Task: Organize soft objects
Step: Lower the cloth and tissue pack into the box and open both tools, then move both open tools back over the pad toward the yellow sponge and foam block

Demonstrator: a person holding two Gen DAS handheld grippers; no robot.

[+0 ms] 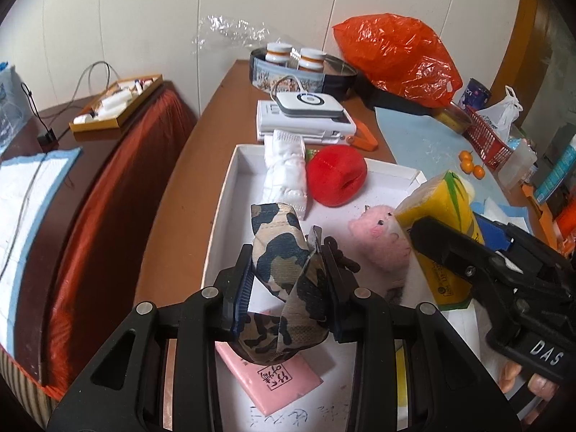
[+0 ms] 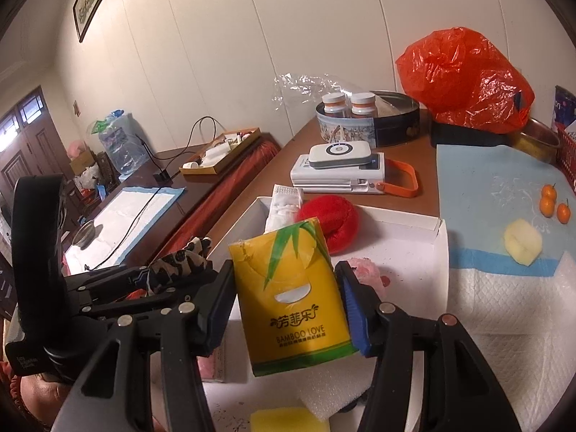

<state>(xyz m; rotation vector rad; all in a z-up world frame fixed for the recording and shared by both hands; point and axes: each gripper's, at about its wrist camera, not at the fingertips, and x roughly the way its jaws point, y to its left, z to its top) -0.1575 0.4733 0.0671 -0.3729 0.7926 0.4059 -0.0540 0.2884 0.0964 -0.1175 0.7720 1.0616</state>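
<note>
While the left gripper (image 1: 286,262) pinches a camouflage cloth (image 1: 284,252) over the white tray (image 1: 230,180), the right gripper (image 2: 288,288) clamps a yellow tissue pack (image 2: 291,298) above the same tray, near a red plush (image 2: 329,221) and a pink toy (image 1: 381,241).

Soft, even indoor light is filling both views; fisheye distortion is bending the edges into dark corners, and shadows are staying faint.
</note>
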